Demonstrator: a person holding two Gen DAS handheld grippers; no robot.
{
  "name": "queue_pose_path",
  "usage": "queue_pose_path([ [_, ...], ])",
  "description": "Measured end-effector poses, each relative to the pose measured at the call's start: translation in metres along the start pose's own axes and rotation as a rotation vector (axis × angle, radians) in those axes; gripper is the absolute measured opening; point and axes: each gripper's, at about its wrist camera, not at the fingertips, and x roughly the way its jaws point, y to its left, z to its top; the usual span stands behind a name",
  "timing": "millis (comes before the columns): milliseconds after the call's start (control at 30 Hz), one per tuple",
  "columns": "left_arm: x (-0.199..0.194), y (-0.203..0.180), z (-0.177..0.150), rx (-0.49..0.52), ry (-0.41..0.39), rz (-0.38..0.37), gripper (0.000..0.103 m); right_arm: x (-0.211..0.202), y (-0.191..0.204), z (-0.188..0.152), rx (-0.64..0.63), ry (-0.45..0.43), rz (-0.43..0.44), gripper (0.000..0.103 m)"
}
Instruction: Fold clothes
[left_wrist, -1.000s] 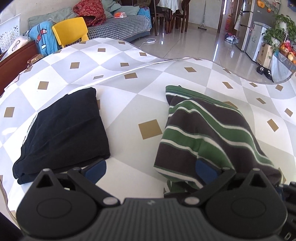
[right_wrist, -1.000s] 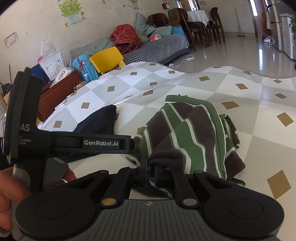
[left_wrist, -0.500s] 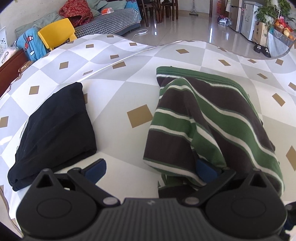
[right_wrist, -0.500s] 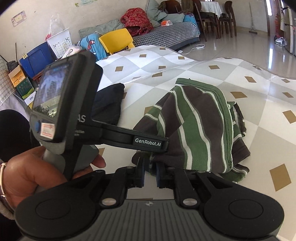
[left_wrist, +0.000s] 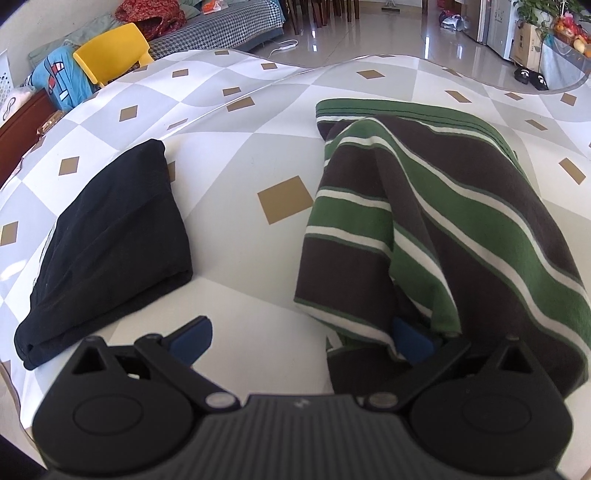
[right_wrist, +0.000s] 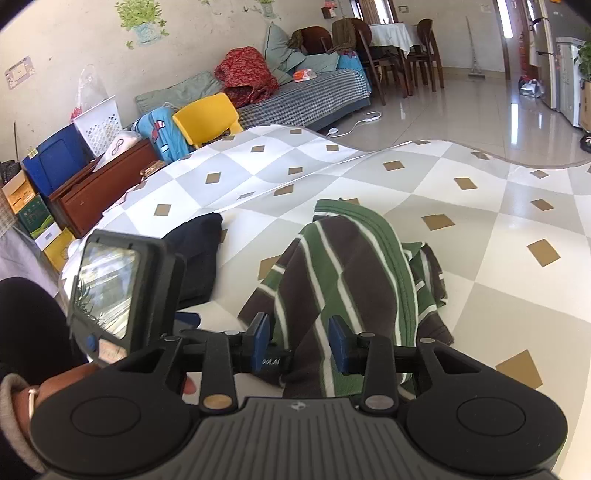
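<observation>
Both grippers are built of black plastic with ribbed grey housings, round discs, silver pivot screws and blue pads (right_wrist: 261, 341). The left gripper (left_wrist: 301, 338) carries a glossy screen. A grey cuff (right_wrist: 14, 417) and a thin bracelet are worn.

This is a home, an open living and dining room. A sofa with a black-and-white checked cover (right_wrist: 306, 99) stands along the wall with cushions and a red patterned blanket (right_wrist: 245, 75) on it. Near it is a small yellow plastic chair (right_wrist: 207, 120). Farther back stand dark wooden dining chairs (right_wrist: 417, 59) around a table with a white cloth (right_wrist: 389, 33). The floor is of glossy pale tiles (right_wrist: 461, 114). A silver refrigerator (left_wrist: 496, 26) stands at the far side.
</observation>
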Motion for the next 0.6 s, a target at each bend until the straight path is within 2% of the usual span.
queue_pose_path([
  [433,0.003,0.007,-0.005,-0.005,0.002,-0.036,0.103,0.056,-0.028,0.04,0.071,-0.084,-0.112,0.045],
  [600,0.003,0.008,-0.006,0.003,0.0,-0.043,0.103,0.081,-0.039,0.052,0.091,-0.085,-0.115,0.047],
])
